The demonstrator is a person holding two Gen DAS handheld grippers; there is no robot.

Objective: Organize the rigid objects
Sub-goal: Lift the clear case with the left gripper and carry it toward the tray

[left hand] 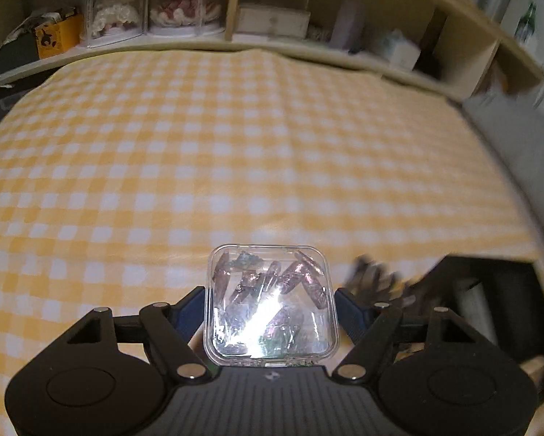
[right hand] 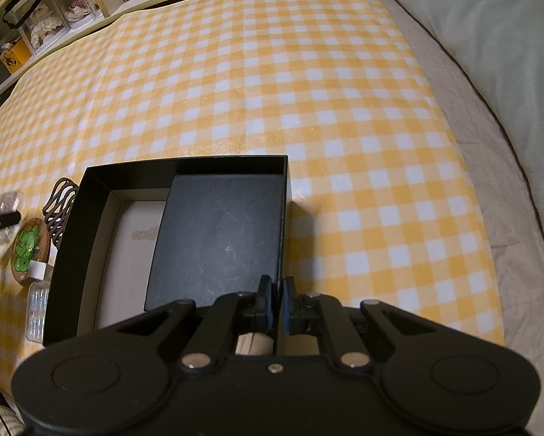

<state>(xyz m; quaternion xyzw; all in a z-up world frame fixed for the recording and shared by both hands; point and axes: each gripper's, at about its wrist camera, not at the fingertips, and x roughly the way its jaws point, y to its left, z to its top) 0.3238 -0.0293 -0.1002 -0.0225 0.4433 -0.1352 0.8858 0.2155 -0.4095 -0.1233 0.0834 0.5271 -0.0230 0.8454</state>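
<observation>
A: Between the left gripper [left hand: 270, 301] jaws w/ blue pads sits a clear plastic case [left hand: 270, 301], held on both sides above the checked cloth [left hand: 235, 145]. Square, rounded corners, hard glossy lid w/ strong glare; pinkish shiny bits inside, can't tell what exactly.

B: Risk there?

A: Slick plastic, jaws only on the side walls near its back half. My guess: a jolt or tilt and it slides out, or too hard a squeeze pops the lid and the contents scatter. View's blurred at the right edge, so what's down there is unclear.

B: Right wrist view?

A: Right gripper [right hand: 277, 303] jaws narrow, pinching the right wall of the black box [right hand: 184, 162]. Matte rigid card, pale inner floor, w/ a scuffed dark flat panel [right hand: 217, 239] lying inside. Left of the box: round wooden coaster [right hand: 28, 247] w/ green print, dark wavy piece [right hand: 59, 203], small clear ridged case [right hand: 37, 309].

B: Trouble?

A: Thin wall, grip at one corner only; pulling could likely swivel the box into the coaster etc., or bend the card. Cloth looks smooth, may let it skid.
</observation>
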